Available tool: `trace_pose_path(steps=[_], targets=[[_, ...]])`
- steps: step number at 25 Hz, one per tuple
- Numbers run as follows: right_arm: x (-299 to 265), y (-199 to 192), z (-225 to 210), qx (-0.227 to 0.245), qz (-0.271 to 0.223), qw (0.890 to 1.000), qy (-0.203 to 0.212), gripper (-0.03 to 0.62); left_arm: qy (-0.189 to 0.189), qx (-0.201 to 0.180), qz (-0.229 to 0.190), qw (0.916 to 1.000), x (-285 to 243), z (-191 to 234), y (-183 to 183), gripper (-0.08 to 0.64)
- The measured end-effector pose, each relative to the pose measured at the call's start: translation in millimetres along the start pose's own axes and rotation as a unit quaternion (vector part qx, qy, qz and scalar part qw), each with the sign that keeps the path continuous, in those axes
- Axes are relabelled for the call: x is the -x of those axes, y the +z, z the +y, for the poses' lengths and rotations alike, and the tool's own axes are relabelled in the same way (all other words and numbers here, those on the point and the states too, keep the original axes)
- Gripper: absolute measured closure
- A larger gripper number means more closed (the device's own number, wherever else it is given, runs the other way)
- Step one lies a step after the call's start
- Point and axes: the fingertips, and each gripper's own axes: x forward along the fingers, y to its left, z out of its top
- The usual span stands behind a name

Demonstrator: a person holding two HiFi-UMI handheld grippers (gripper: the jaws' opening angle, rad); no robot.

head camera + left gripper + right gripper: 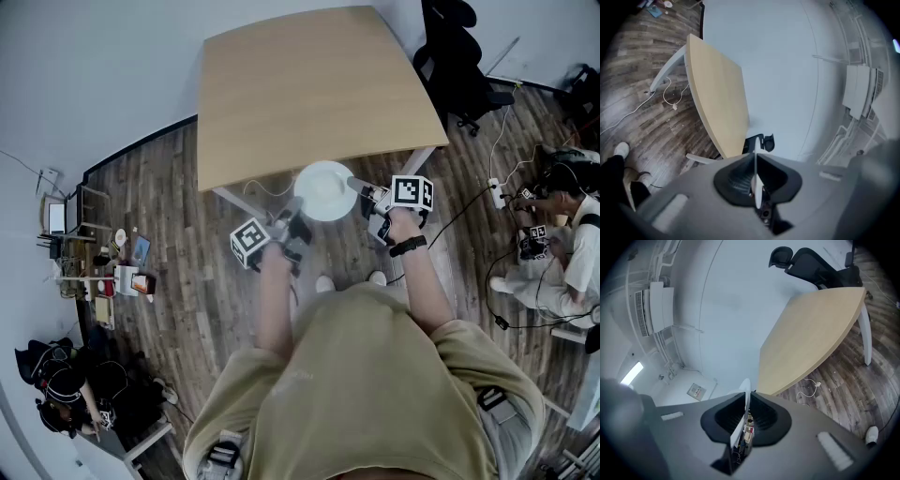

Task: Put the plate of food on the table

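2 grippers share the load: the left gripper [292,217] and right gripper [367,192] each have jaws pinching opposite rims of the round white plate [325,190], held at the near edge of the pale wooden worktop [309,84]. Probably stiff, glazed, slippery and breakable, so keep these rim holds and keep it level.

Smooth matt pale-wood table [309,84], grained dark wooden plank floor [169,206], smooth white plate [324,190].

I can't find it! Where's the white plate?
In the head view, the plate is held between the left gripper and right gripper, at the edge of the table.
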Motion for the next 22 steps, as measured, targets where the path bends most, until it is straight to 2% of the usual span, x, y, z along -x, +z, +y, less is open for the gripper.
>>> trace_pose_path(steps=[4,9,12,17,22], targets=[[0.4,0.9,-5.4,0.004,0.005,1.000,0.000,0.554,0.000,-0.001,-0.005,1.0000,-3.6,2.2,-1.3,0.546],[-42.3,-32.5,9.7,0.017,0.010,1.000,-0.018,0.551,-0.005,0.010,-0.005,0.9999,32.6,19.7,39.1,0.545],[-47.2,-40.3,5.9,0.014,0.017,0.999,-0.032,0.548,-0.004,0.025,-0.002,0.9997,35.3,29.6,43.2,0.545],[-49.2,-28.0,0.8,0.006,-0.002,0.999,-0.037,0.552,-0.009,0.038,-0.002,0.9992,26.9,34.1,39.3,0.546],[-77.0,0.2,-12.4,0.013,-0.007,0.999,-0.032,0.548,0.004,0.046,-0.019,0.9987,0.4,38.4,64.6,0.546]])
